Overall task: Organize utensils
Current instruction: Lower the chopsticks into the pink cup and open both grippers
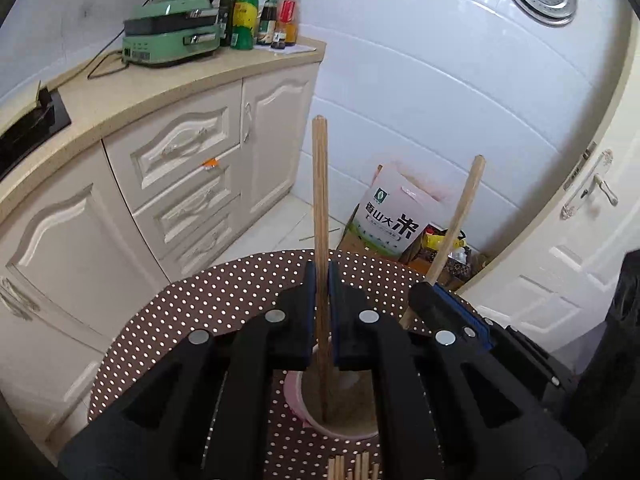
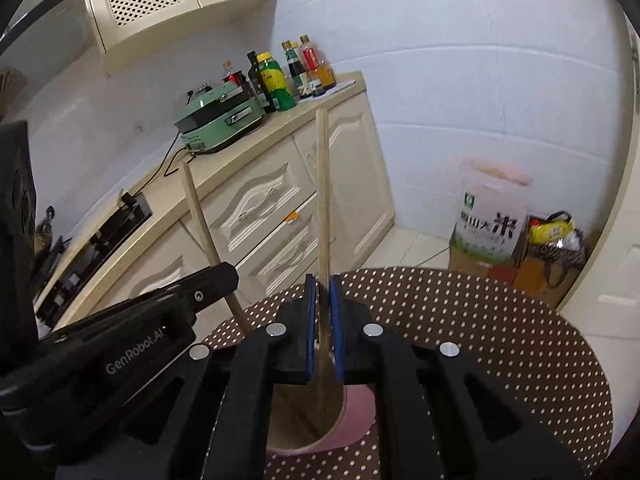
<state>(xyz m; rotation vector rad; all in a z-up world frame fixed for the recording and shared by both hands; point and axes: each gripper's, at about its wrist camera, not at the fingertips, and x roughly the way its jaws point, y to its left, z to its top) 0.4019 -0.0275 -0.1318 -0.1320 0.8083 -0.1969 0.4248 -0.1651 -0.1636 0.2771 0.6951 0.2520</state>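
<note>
the left tongs (image 1: 320,280) are closed on a wooden chopstick (image 1: 320,200), pinching it low on its shaft so most of its length stands upright above the pads while the thin end dips into the pink-rimmed cup (image 1: 340,432) below. the right tongs (image 2: 323,292) are likewise closed on a second chopstick (image 2: 322,192), also near upright, with its lower end inside the same cup (image 2: 352,420). in the left view the right tongs (image 1: 430,300) appear just beside, their stick (image 1: 460,216) leaning off to the right; in the right view the left tongs (image 2: 224,276) come in from the left with their stick (image 2: 200,216) tilted away.

the sticks look light, stiff and slender, probably smooth wood or bamboo, so they likely pivot or slip between the pads if the grip is loose. a hold near the middle, across the shaft, seems best for keeping them from swinging. the cup looks light too and might tip if a stick pushes sideways on its wall.

the cup stands on the brown polka-dot worktop (image 1: 224,300), and more loose chopsticks (image 1: 352,468) lie on it at the near edge of the left view, not yet gathered.
</note>
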